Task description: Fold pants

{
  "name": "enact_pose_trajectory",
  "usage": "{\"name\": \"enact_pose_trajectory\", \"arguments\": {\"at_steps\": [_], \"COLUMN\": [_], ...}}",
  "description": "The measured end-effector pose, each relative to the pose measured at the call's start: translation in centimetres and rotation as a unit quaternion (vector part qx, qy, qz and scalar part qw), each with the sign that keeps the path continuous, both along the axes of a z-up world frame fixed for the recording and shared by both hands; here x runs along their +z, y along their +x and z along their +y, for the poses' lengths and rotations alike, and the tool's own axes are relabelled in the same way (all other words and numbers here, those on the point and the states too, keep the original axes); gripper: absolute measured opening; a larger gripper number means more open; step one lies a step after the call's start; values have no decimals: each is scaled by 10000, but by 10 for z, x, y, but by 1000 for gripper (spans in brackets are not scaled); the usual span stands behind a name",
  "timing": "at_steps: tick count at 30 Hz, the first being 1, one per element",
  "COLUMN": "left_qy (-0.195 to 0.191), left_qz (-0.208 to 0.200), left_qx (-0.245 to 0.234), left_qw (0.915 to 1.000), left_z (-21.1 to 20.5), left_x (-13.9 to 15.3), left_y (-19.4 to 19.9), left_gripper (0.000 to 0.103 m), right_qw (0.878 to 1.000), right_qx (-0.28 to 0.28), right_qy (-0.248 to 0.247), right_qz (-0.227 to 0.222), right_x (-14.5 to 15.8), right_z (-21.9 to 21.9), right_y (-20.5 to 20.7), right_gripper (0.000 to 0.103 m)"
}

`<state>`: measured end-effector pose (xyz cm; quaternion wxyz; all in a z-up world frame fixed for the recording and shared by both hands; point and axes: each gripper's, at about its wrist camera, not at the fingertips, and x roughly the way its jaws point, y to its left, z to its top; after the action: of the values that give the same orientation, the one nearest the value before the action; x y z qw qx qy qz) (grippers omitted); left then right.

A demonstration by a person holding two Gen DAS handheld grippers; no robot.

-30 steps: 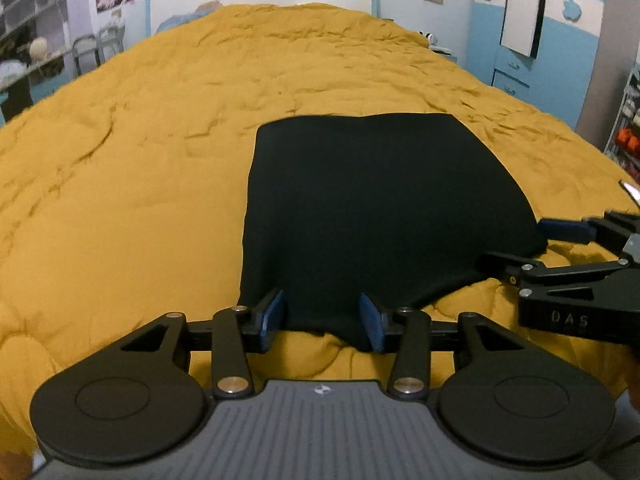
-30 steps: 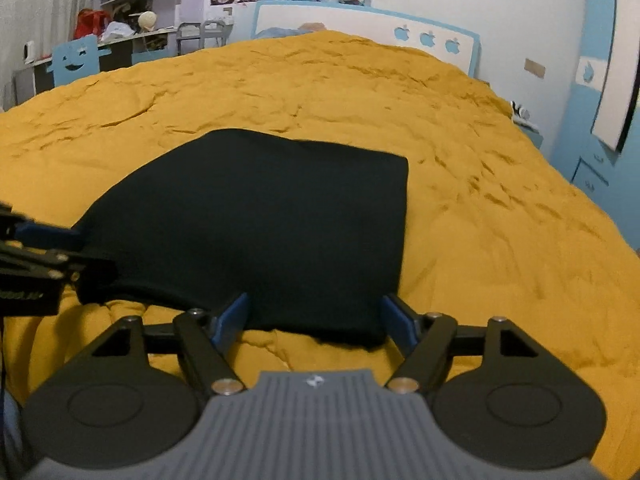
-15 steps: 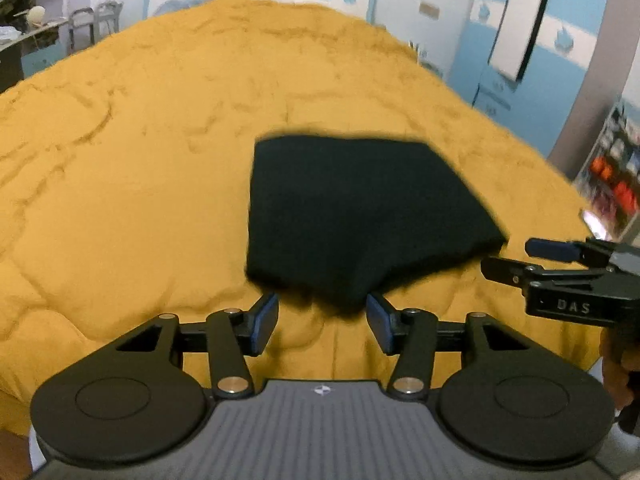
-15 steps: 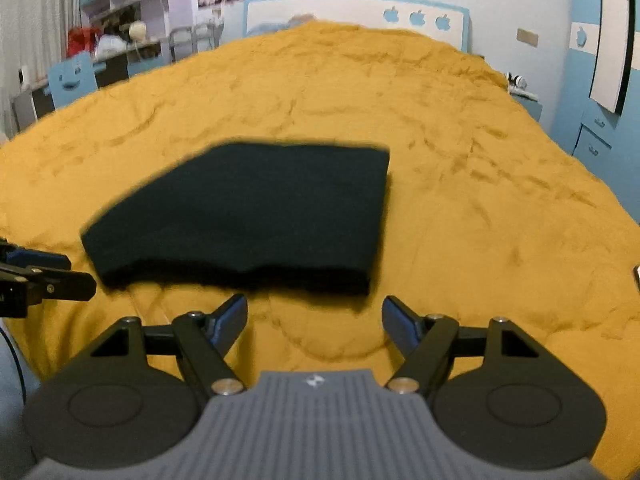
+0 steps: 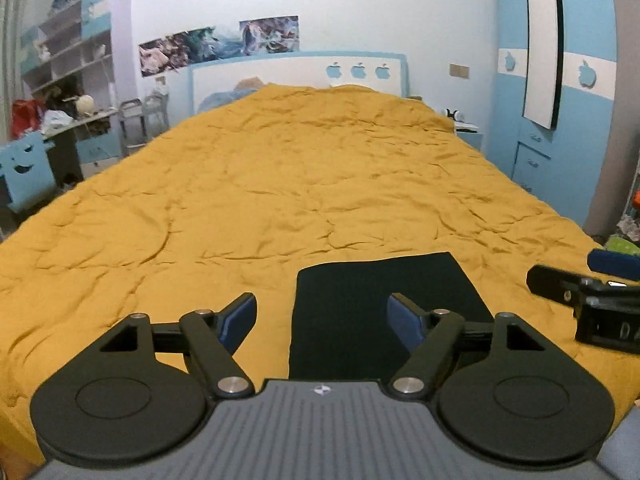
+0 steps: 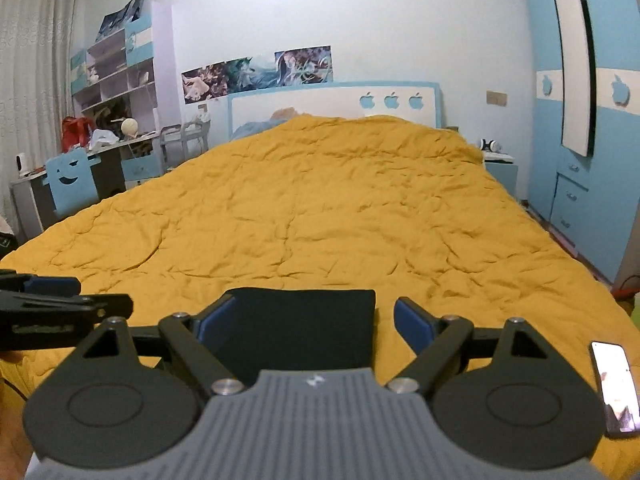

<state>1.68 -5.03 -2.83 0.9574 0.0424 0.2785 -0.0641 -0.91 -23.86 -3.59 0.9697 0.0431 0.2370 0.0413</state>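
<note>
Now folded black pants (image 5: pixel 372 312) lie flat near the bed's (image 5: pixel 280 200) front edge. Above them, left gripper (image 5: pixel 322 322) and right gripper (image 6: pixel 306 320) gape wide, having just been opening, holding nothing.

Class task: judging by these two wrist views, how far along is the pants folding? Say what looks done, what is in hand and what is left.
Done: the black pants lie as a compact folded rectangle on the yellow quilt. In hand: nothing; the left gripper and right gripper have just been opening, with no cloth between the pads. Left: apparently nothing beyond perhaps tidying the stack; its near edge is hidden.
</note>
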Motion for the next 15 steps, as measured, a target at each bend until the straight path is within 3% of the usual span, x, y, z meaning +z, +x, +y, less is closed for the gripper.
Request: {"name": "enact_pose_trajectory", "arguments": {"at_steps": [5,15], "left_qy": [114,281], "left_qz": [51,525], "left_qx": [16,38], "left_qw": [9999,9982], "left_z": [-7,-6], "left_x": [-5,-36], "left_y": [-11,-30], "left_gripper": [87,87], "right_qw": [9999,9968], "right_qx": [-42,166], "right_qy": [17,-25], "right_qz": [126,780], "right_x": [-10,-45], "right_z": [11,24], "right_y": [-25,-49], "right_gripper": [82,82]}}
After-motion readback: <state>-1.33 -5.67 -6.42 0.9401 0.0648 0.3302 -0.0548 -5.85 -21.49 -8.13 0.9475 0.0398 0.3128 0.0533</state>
